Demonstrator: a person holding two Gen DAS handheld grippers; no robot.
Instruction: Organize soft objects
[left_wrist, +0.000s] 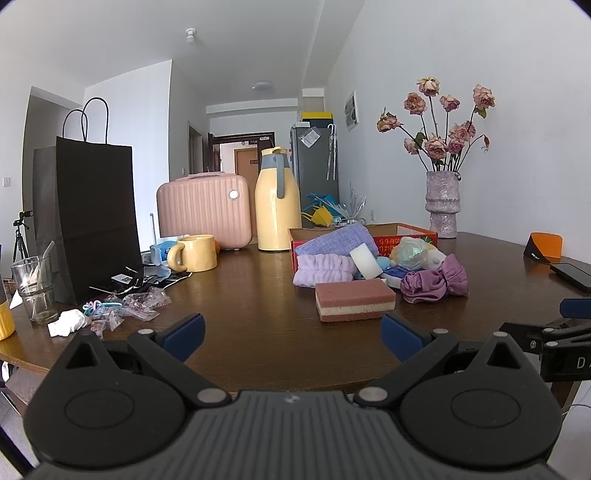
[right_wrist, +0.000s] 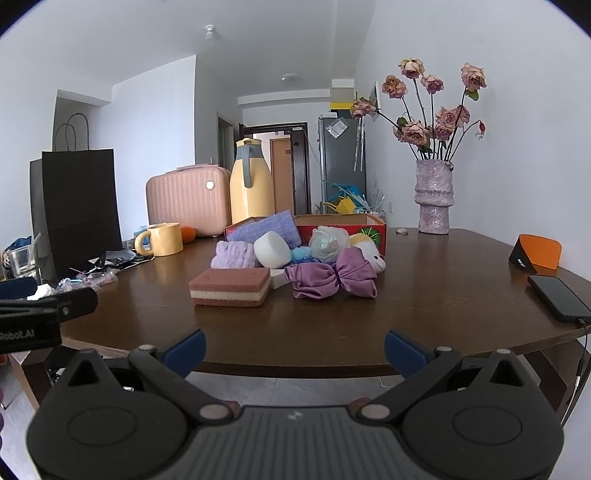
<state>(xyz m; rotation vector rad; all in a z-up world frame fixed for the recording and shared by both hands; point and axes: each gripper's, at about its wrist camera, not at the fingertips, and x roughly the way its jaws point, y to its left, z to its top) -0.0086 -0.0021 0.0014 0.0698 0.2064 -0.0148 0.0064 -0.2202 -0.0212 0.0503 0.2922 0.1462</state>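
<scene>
- Left wrist view: left gripper (left_wrist: 291, 338) wide open, empty, low at table (left_wrist: 258, 295) edge. Sponge (left_wrist: 355, 300) just ahead, slightly right, long axis crosswise, in front of box (left_wrist: 406, 230).
- Right wrist view: right gripper (right_wrist: 294, 349) wide open, empty, off the table. Sponge (right_wrist: 230, 287) ahead-left; left looks nearer.

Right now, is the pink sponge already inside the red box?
No. The pink sponge lies on the bare table in front of the red box, nearest the grippers.

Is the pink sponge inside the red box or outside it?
Outside. The pink sponge lies flat on the table, in front of the red box.
</scene>
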